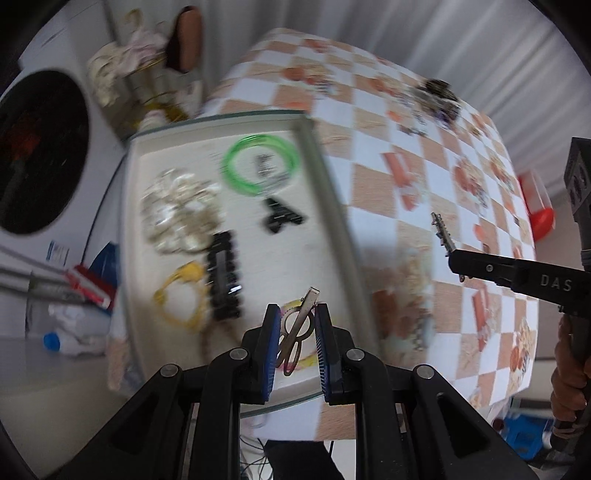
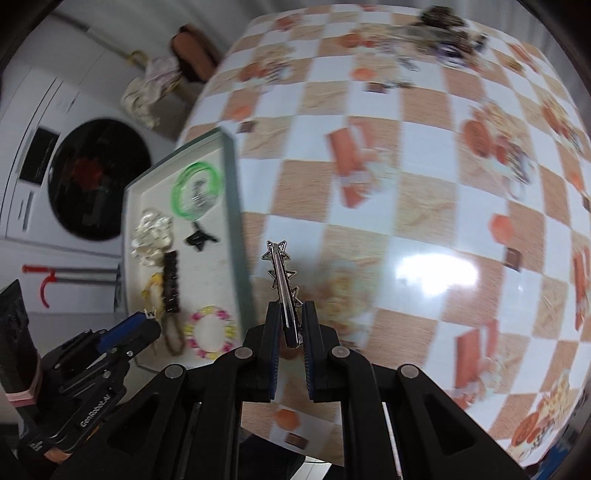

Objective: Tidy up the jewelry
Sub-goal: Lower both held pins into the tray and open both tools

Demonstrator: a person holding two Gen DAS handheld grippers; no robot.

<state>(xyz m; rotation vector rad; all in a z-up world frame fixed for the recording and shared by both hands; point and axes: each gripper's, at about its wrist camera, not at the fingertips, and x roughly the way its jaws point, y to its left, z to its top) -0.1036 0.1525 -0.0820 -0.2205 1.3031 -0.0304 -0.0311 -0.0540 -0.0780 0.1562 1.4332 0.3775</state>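
My left gripper (image 1: 295,317) is shut on a metal hair clip (image 1: 299,325) and holds it over the near end of the white tray (image 1: 332,206). My right gripper (image 2: 290,314) is shut on a silver star hair clip (image 2: 281,273), held above the checkered tablecloth just right of the tray (image 2: 232,206). In the tray lie a green bangle (image 1: 260,164), a black bow clip (image 1: 280,216), a pearly piece (image 1: 177,210), a black beaded band (image 1: 223,275), a yellow ring (image 1: 181,299) and a pink-and-yellow bead bracelet (image 2: 210,334). The right gripper with its star clip also shows in the left wrist view (image 1: 448,254).
A dark heap of loose jewelry (image 2: 443,33) lies at the table's far edge. A washing machine (image 2: 96,177) stands left of the table, with cloth bags (image 2: 155,88) behind it. A red container (image 1: 539,210) sits beyond the table's right edge.
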